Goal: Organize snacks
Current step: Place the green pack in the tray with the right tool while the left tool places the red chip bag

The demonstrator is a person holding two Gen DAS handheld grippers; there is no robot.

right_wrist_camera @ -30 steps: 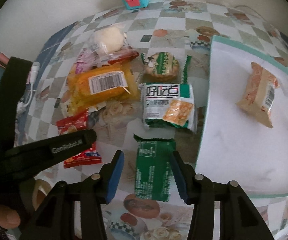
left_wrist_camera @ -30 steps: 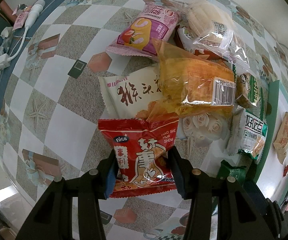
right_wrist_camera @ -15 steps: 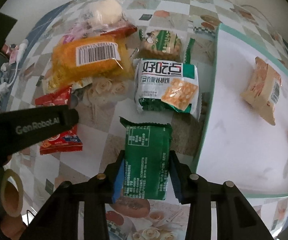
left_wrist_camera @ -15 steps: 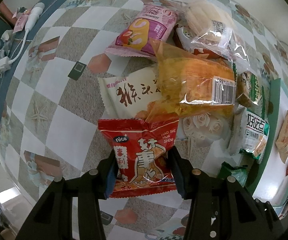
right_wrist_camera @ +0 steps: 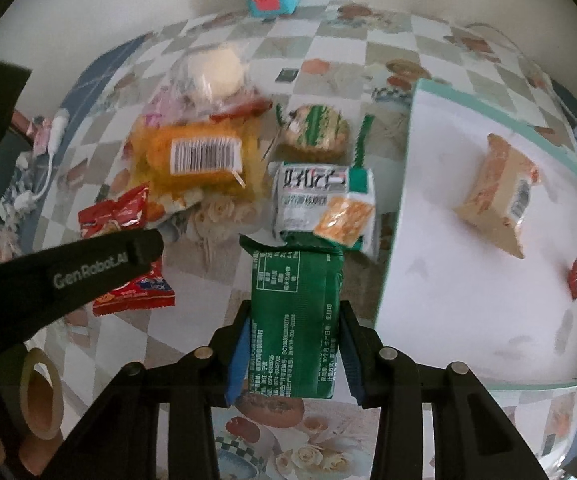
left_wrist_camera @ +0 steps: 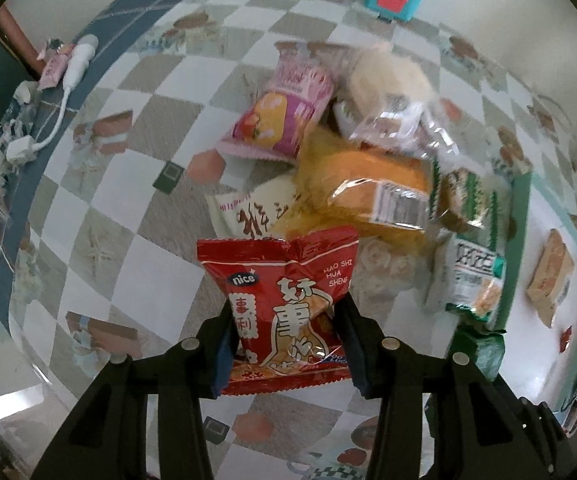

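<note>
Left wrist view: the counter (left_wrist_camera: 100, 264), covered in a checked cloth, carries a pile of snacks (left_wrist_camera: 352, 152) at the centre, and the white tray (left_wrist_camera: 544, 360) with a green rim lies at the right edge. The red packet (left_wrist_camera: 284, 308) hangs in the left tool (left_wrist_camera: 286, 344), clear of the pile. In the right wrist view the green packet (right_wrist_camera: 294, 320) sits in the right tool (right_wrist_camera: 292, 356), just left of the tray, which already holds a tan packet (right_wrist_camera: 500, 196) and a small red sweet (right_wrist_camera: 575, 278).

Risks, judged from the present layout:
- Both packets are slick foil pillows gripped only at the near end. A quick swing toward the tray could let either packet slip out.
- The far end of the green packet lies close to the green-and-white packet (right_wrist_camera: 324, 208). Lifting at a shallow angle could drag that packet along.
- The two tools work close together; the left tool crosses the left of the right wrist view. A crossing path to the tray could cause a collision.
- The tray rim is raised. A low carry could catch a packet corner on it.

Tool state:
- Left tool: jaws narrowly apart, just closed a little further, both pads pressing the sides of the red packet.
- Right tool: jaws narrowly apart, having closed in, both pads pressing the green packet at its near half.
</note>
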